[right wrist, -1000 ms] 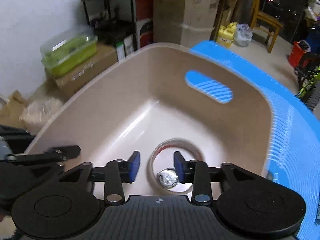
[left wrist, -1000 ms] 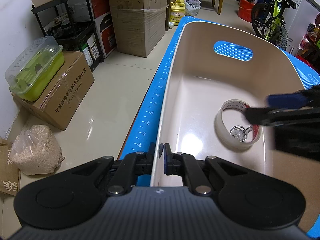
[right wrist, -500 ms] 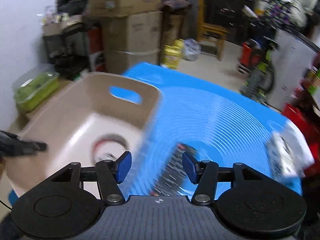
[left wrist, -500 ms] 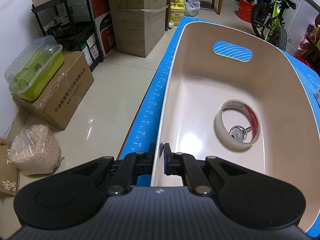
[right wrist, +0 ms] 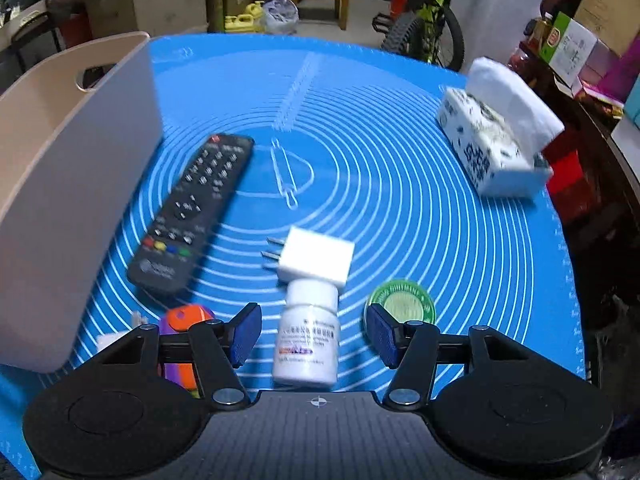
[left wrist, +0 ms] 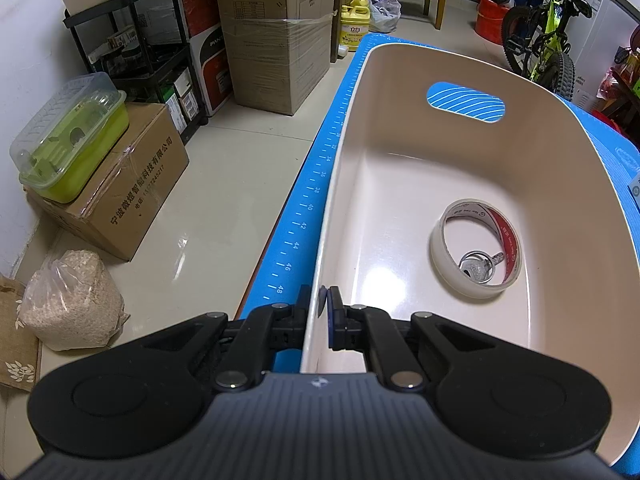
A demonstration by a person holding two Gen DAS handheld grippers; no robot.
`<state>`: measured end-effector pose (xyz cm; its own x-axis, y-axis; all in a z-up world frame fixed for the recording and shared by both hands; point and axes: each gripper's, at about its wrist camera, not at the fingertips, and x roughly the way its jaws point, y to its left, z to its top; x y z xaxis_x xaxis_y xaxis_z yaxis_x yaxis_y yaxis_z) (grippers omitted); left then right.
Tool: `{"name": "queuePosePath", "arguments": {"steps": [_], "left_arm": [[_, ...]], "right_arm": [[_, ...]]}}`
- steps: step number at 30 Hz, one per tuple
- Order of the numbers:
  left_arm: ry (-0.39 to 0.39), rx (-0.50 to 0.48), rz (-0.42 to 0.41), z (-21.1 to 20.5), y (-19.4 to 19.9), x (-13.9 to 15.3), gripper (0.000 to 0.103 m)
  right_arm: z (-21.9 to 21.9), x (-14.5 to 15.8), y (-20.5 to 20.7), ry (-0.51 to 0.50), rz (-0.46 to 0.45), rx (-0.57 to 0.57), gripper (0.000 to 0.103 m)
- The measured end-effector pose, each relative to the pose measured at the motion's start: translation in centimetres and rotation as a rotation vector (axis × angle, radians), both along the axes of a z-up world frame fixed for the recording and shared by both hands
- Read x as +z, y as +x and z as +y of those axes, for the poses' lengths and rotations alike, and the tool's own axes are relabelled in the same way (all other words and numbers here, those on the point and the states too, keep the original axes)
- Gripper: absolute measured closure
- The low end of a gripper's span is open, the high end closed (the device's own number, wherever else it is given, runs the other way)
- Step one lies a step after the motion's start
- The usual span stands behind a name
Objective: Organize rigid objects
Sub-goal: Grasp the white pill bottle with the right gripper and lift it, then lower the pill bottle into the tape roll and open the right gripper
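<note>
Left gripper is clamped on the near rim of the beige bin, one finger outside the wall, the other inside; the rim itself is hidden betw. the pads. Ahead and to the right of it, on the bin floor, lies a tape roll w/ a key on a ring inside its hole; the key's shape is hard to make out. Bin's far wall has a handle slot showing the blue mat through it.

Right gripper hangs over the mat w/ fingers spread wide, gripping nothing. A white pill bottle lies on its side betw. the fingers, not touching either; its bottom end is cut off by the gripper body and the label is too blurred to read. Just past its cap sits a white charger plug, prongs pointing left. A green round tin is partly behind the right finger. An orange-purple toy is mostly hidden behind the left finger; can't tell what it is. Farther ahead-left a black remote lies beside the bin's outer wall. Far right: tissue pack, motion-blurred.
</note>
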<state>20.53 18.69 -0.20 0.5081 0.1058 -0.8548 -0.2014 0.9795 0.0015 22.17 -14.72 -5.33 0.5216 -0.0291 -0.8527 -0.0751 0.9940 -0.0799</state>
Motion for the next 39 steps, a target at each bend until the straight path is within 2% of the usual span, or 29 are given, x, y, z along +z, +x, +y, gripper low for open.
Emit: {"name": "queuePosePath", "arguments": {"steps": [3,6,7,11,15,21,25,29,33,39], "left_arm": [[0.000,0.000,0.000,0.0,0.0,0.0,0.094],[0.000,0.000,0.000,0.0,0.0,0.0,0.094],[0.000,0.000,0.000,0.0,0.0,0.0,0.094],[0.000,0.000,0.000,0.0,0.0,0.0,0.094],[0.000,0.000,0.000,0.0,0.0,0.0,0.094],[0.000,0.000,0.000,0.0,0.0,0.0,0.094],[0.001,0.000,0.000,0.0,0.0,0.0,0.094],[0.001,0.000,0.000,0.0,0.0,0.0,0.094],[0.000,0.000,0.001,0.0,0.0,0.0,0.094],[-0.001,0.000,0.000,0.0,0.1,0.0,0.094]], "right_arm": [[0.1,-0.9,0.3,-0.008,0.007,-0.005,0.040],[0.3,-1.4,0.7,-0.007,0.022,-0.001,0.051],[0.5,-1.5,0.7,-0.010,0.024,0.002,0.058],[1.0,-1.2,0.5,-0.031,-0.003,0.020,0.059],[1.4,0.8,0.4,-0.036,-0.064,0.018,0.059],[3.1,6.2,0.8,-0.003,-0.206,0.038,0.059],[5.8,9.6,1.4,0.045,-0.295,0.110,0.059],[10.2,11.3,2.6,0.071,-0.325,0.229,0.059],[14.9,11.2,4.3,0.063,-0.317,0.339,0.059],[20.7,8.2,7.0,0.019,-0.219,0.444,0.059]]}}
